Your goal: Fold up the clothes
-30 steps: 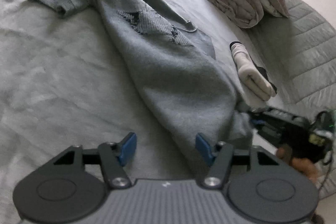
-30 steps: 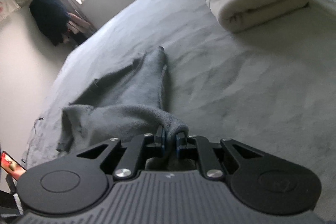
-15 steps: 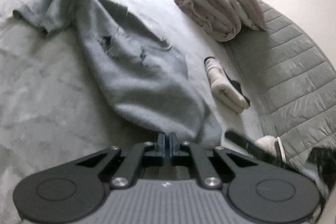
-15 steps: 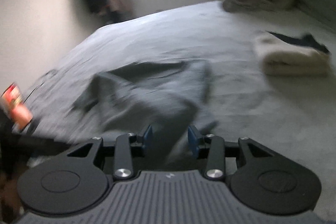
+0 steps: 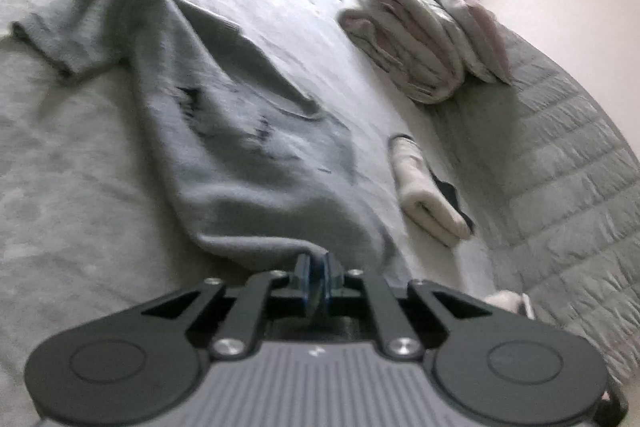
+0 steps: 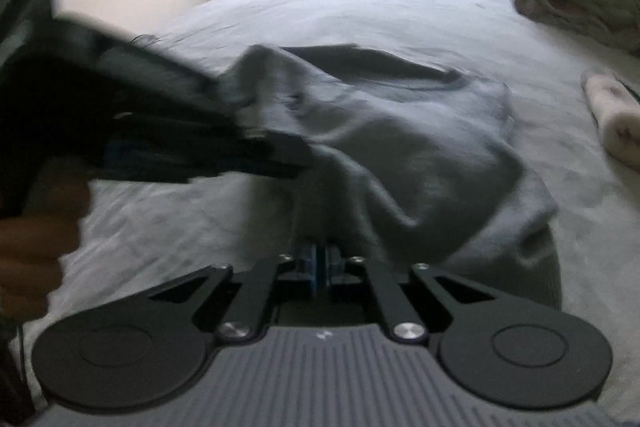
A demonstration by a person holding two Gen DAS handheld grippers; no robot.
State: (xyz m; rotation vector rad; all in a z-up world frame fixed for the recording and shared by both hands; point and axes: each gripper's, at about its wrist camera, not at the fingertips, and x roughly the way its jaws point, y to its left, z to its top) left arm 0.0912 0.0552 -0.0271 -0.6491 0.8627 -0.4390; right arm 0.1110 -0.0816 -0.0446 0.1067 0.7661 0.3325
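1. Done: a cream garment (image 5: pixel 430 203) lies folded near the headboard side of the bed (image 5: pixel 80 187)
2. In hand: the grey sweater (image 5: pixel 240 155) lies rumpled mid-bed; the left gripper (image 5: pixel 316 277) pinches its hem, jaws having just eased a little
3. The right gripper (image 6: pixel 319 267) has just snapped closed, apparently on a fold of the same sweater
4. Left: every fold of the sweater

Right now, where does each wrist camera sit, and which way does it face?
Left wrist: on the left gripper, looking along the grey knit sweater toward the folded cream towel; its jaws pinch the hem.
Right wrist: on the right gripper, facing the window across the grey bed, jaws shut on sweater fabric; the left gripper and a hand show.
Shared: sweater, towel, stacked white bedding.
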